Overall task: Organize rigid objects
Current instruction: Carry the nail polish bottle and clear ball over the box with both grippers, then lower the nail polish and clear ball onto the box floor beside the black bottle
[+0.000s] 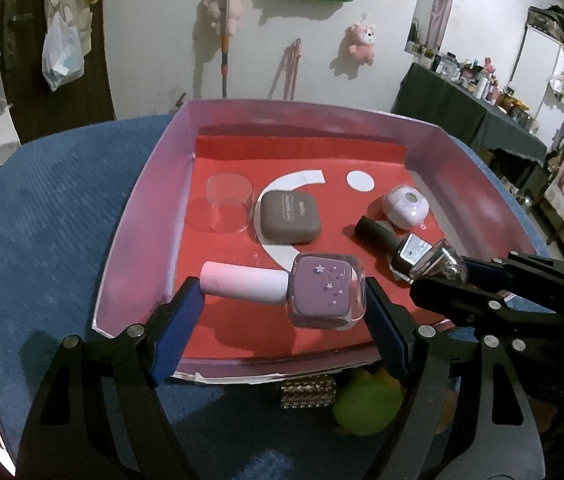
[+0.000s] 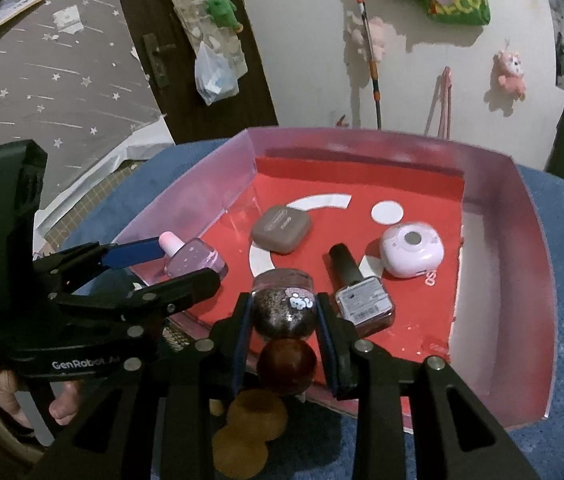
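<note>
A pink-walled tray [image 1: 144, 216] with a red floor sits on a blue cloth. My left gripper [image 1: 283, 300] is shut on a purple nail-polish bottle [image 1: 323, 290] with a pink cap, held over the tray's near left part; it also shows in the right wrist view [image 2: 196, 264]. My right gripper [image 2: 283, 320] is shut on a glittery dark bottle [image 2: 282, 308] with a round red cap, held over the tray's near edge. In the tray lie a brown square case [image 1: 289, 216], a clear cup on its side [image 1: 228, 208], a white-lilac round case [image 1: 405, 206] and a black-capped polish bottle [image 1: 393, 242].
The blue cloth [image 1: 50, 216] covers the round surface around the tray. A studded item [image 1: 307, 392] and a yellow-green object [image 1: 365, 404] lie below the tray's near edge. A cluttered dark table [image 1: 461, 108] stands at the right; a wall with plush toys is behind.
</note>
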{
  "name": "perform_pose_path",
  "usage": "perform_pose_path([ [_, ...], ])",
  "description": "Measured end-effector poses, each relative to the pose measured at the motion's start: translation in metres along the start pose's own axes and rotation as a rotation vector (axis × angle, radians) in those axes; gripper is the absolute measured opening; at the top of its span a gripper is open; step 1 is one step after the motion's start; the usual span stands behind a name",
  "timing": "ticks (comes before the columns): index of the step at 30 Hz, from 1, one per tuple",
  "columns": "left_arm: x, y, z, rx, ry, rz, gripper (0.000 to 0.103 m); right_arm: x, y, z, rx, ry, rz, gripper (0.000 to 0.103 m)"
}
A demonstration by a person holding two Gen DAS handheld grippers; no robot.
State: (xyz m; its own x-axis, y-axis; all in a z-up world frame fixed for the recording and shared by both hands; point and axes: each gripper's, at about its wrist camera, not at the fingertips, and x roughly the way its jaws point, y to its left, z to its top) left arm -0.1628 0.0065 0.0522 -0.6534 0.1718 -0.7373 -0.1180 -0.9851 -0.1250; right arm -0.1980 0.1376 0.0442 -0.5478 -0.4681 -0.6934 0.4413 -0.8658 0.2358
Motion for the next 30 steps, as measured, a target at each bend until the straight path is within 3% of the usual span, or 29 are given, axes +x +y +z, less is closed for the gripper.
perform_pose_path([
  [13, 0.019, 0.001, 0.003, 0.017, 0.066, 0.020, 0.078, 0.030, -0.012, 0.001, 0.044, 0.101, 0.007, 0.033],
  [21, 0.016, -0.008, 0.005, 0.056, 0.048, 0.063, 0.078, 0.036, -0.021, 0.000, 0.077, 0.112, -0.018, 0.033],
  [30, 0.046, -0.006, 0.013, 0.049, 0.107, 0.062, 0.078, 0.035, -0.037, 0.002, 0.100, 0.094, -0.065, 0.033],
])
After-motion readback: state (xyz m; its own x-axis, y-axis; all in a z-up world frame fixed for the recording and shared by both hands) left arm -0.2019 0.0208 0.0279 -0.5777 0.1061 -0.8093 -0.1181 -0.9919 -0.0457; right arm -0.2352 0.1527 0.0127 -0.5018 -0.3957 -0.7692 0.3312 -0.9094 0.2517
